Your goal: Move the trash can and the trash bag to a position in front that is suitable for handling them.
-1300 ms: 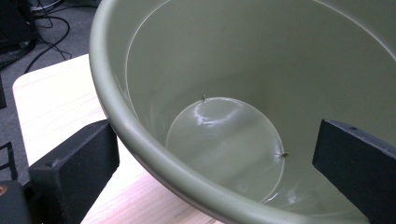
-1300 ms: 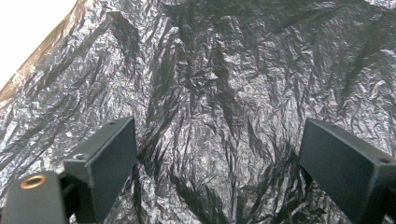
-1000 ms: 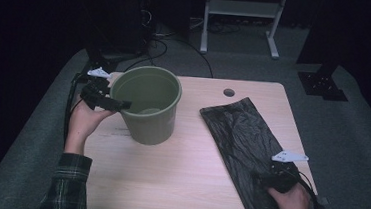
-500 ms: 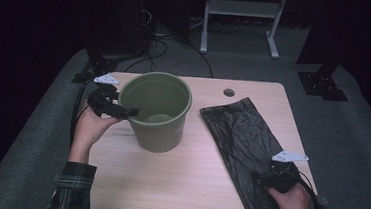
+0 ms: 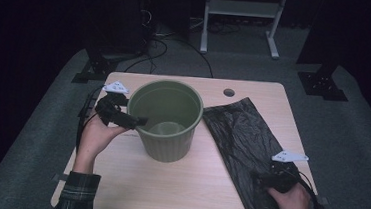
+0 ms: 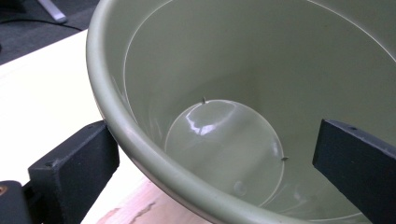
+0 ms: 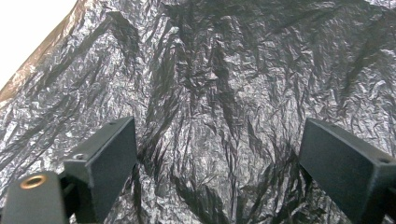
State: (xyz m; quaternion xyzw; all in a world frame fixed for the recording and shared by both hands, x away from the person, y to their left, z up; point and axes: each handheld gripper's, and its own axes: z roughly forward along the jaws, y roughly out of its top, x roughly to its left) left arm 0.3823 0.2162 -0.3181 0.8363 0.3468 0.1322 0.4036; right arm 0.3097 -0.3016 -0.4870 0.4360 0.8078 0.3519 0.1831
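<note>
We had the green bin (image 5: 166, 123) standing upright near the middle of the counter (image 5: 118, 174), a bit toward its left edge, and it was empty inside. Our left gripper (image 5: 131, 122) was at the bin's rim (image 6: 140, 154) — one of its fingers (image 6: 74, 172) outside the wall, the other inside, spread wide and not squeezing. The black bag (image 5: 243, 139) lay flat and crinkly along the right edge of the counter. Our right gripper (image 5: 263, 178) hung over it near the front right corner, fingers (image 7: 105, 163) wide, holding nothing. We think the job had barely begun — the bag was not yet picked up, opened or put in the bin.
</note>
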